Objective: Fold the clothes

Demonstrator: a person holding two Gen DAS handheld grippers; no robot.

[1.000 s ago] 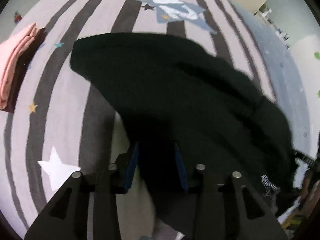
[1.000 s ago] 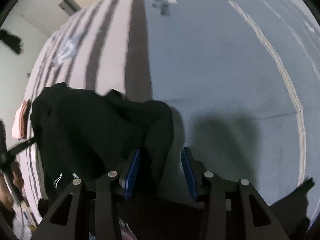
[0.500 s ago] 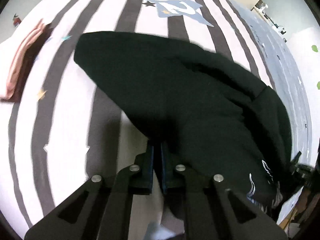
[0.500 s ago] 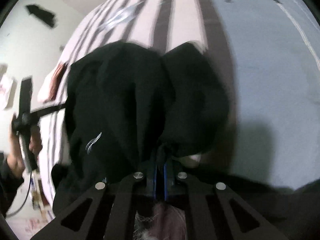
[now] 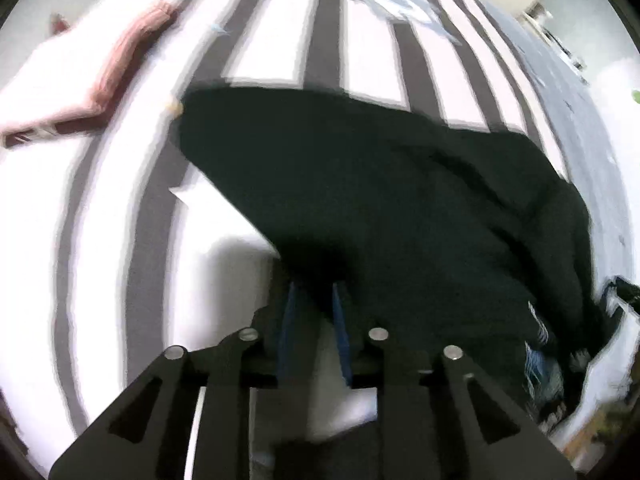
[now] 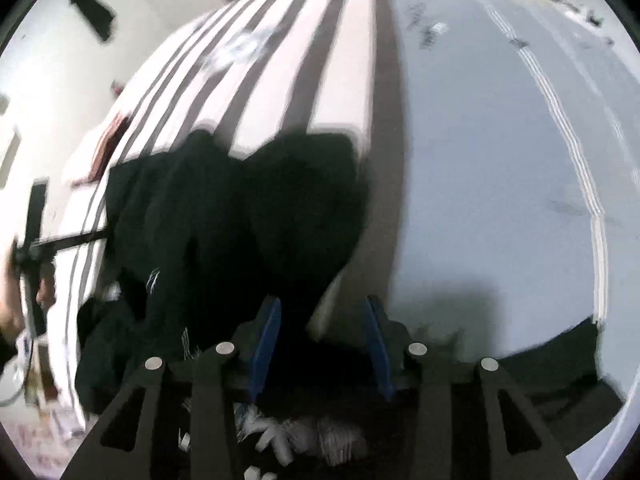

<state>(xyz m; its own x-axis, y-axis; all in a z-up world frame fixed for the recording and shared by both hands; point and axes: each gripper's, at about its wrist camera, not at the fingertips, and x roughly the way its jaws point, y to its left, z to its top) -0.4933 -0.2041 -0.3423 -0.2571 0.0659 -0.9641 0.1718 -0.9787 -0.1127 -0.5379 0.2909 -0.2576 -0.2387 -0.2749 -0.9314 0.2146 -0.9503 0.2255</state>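
Observation:
A black garment [image 5: 400, 208] lies in a loose heap across the striped bedspread [image 5: 264, 44]. My left gripper [image 5: 316, 312] points down at its near corner. Its jaws are opening, with the cloth's tip still hanging between the blue fingers [image 5: 289, 320]; the pads stand off it. In the right wrist view the same garment [image 6: 240, 208] is bunched at the edge of the stripes. My right gripper [image 6: 322, 320] hangs above that edge. Its jaws are opening wide, the cloth lies against the left finger [image 6: 266, 328] only, and bare bedding shows in the gap.
A folded pink garment [image 5: 120, 60] lies at the far left of the bed. A plain grey blanket [image 6: 480, 160] covers the bed to the right of the stripes. A person's hand [image 6: 44, 284] holds the other gripper's handle at the left edge. Clutter lies beyond the bed's near side.
Both grippers shut on the black garment half a second ago, and their jaws now stand apart again. The garment has been dragged and bunched. The right gripper has risen.

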